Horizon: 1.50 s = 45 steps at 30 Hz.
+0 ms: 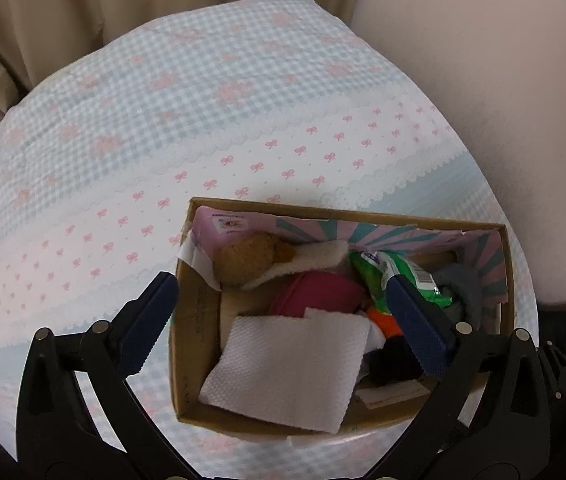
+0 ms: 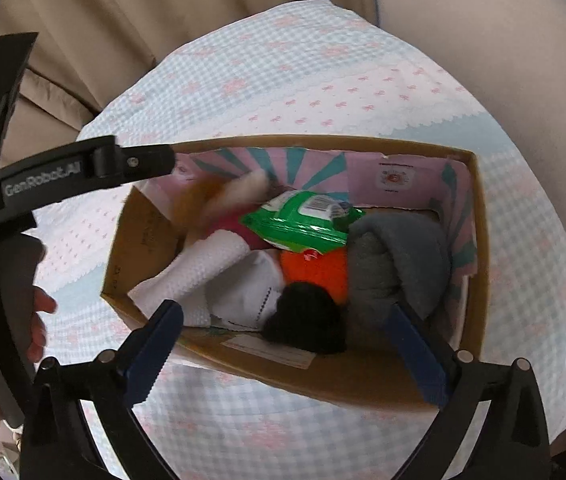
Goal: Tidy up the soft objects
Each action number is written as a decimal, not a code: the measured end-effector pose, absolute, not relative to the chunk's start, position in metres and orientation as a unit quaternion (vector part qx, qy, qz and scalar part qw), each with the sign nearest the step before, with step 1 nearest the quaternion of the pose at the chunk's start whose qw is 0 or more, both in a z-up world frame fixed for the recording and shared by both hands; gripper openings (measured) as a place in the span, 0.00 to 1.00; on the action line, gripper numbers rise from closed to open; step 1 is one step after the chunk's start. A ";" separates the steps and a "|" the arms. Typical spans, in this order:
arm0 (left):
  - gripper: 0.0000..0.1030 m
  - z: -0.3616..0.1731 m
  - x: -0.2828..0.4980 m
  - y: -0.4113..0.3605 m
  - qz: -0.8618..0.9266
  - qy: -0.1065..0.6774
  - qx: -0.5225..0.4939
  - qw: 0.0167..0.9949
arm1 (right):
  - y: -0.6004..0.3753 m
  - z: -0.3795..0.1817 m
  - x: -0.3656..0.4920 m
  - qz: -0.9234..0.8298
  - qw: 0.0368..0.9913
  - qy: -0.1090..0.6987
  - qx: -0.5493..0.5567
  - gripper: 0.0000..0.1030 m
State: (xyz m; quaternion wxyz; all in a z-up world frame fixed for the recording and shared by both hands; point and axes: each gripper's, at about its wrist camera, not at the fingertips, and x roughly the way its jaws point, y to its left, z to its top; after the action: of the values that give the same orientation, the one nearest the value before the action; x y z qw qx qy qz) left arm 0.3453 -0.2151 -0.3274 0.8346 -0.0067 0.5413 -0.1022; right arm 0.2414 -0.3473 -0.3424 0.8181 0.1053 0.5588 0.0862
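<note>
The left tongs (image 1: 283,300) stood wide apart and held nothing. Their left finger hung outside the left wall of the cardboard box (image 1: 191,320), over the cloth, and their right finger reached inside the box, in front of the green wipes packet (image 1: 399,276). Between the two fingers lay the white paper towel (image 1: 287,364), flat and on top of the other things, at the near left end of the box. Behind it were the pink soft object (image 1: 319,292) and the brown plush toy (image 1: 247,258) with a cream fabric piece (image 1: 303,260) beside it.

The right tongs (image 2: 283,328) were also wide apart and empty. Their left finger was at the near wall of the box (image 2: 479,240), and their right finger was low inside it, just beside the grey rolled cloth (image 2: 399,264). Between these fingers lay the black fuzzy object (image 2: 307,320), with the orange soft object (image 2: 315,266) behind it and a white cloth with stitching (image 2: 247,292) to its left. The green packet lay across the middle, on top of the orange one.

In the right wrist view the left tongs came in from the left, over the far left corner of the box, held by a hand (image 2: 39,312).

The box stood on a desk covered with a checked cloth with pink bows (image 1: 163,120). Beige curtains (image 1: 43,20) hung behind.
</note>
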 end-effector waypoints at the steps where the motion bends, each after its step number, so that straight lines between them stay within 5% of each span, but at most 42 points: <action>1: 1.00 -0.326 0.345 -0.214 -0.103 0.542 -0.007 0.834 | -0.348 -0.342 0.239 0.084 0.818 0.560 0.107 0.99; 22: 1.00 -0.202 0.268 -0.152 -0.149 0.486 -0.018 0.861 | -0.342 -0.228 0.201 0.008 0.858 0.493 0.144 0.99; 37: 1.00 -0.042 0.127 -0.063 -0.191 0.332 -0.042 0.923 | -0.275 -0.036 0.086 -0.049 0.935 0.340 0.088 0.99; 45: 1.00 -0.007 0.072 -0.033 -0.168 0.259 -0.019 0.951 | -0.240 -0.004 0.035 -0.071 0.956 0.281 0.048 0.99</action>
State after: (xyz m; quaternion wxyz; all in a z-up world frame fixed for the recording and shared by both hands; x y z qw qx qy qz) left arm 0.0722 -0.0331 -0.0066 0.9511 -0.0191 0.2586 -0.1679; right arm 0.0346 -0.2396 -0.0042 0.9557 0.0484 0.2814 -0.0713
